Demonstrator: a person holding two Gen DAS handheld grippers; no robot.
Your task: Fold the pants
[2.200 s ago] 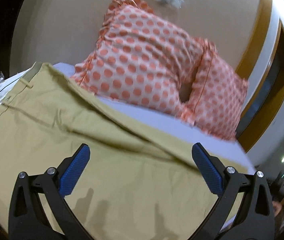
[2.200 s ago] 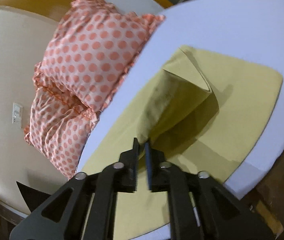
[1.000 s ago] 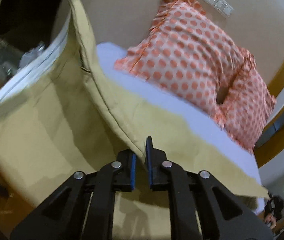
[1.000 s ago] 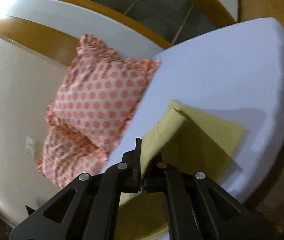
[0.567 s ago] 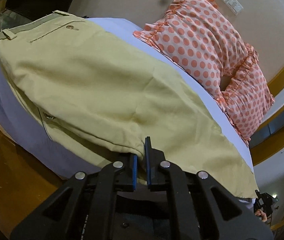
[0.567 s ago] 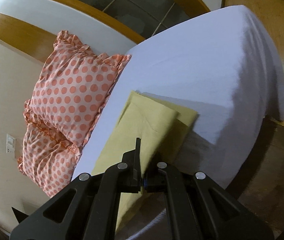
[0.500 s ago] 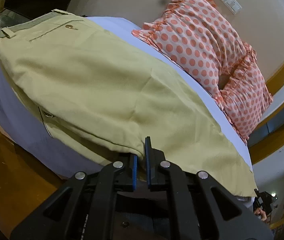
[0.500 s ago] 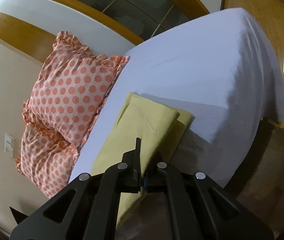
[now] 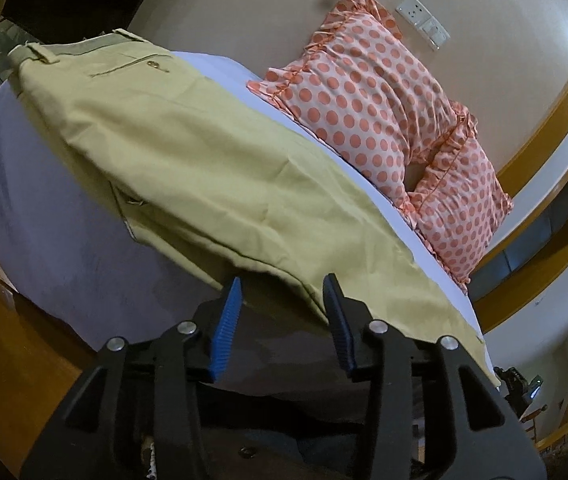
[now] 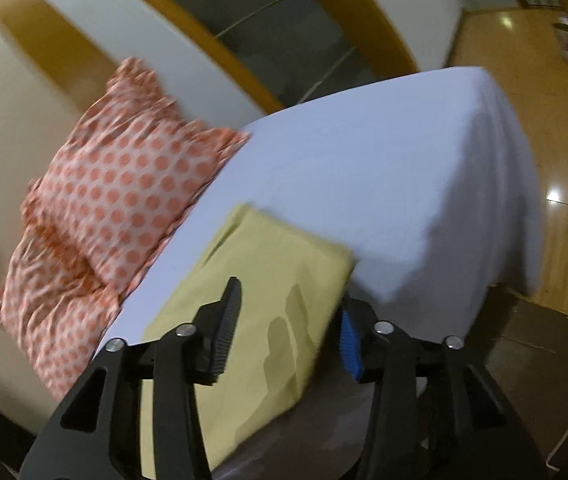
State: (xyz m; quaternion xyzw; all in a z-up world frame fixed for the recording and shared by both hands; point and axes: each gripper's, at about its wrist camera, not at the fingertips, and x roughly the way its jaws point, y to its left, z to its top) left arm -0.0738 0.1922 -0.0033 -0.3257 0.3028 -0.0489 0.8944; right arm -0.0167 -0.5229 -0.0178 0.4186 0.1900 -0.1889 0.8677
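Note:
Khaki pants (image 9: 188, 152) lie folded lengthwise on the white bed (image 9: 44, 232), one leg stacked on the other, waistband at the far left. My left gripper (image 9: 282, 288) is open, just below the pants' near edge at the bed's side. In the right wrist view the leg ends (image 10: 268, 280) lie stacked near the bed's front edge. My right gripper (image 10: 288, 296) is open over them and holds nothing.
Two orange polka-dot pillows (image 9: 384, 112) lean on the wall behind the pants, also in the right wrist view (image 10: 116, 200). Bare white sheet (image 10: 384, 184) stretches right of the leg ends. Wooden floor (image 10: 564, 200) surrounds the bed.
Both grippers carried one pant leg over onto the other, then opened and let the fabric go. Both have drawn back slightly toward the bed's edge.

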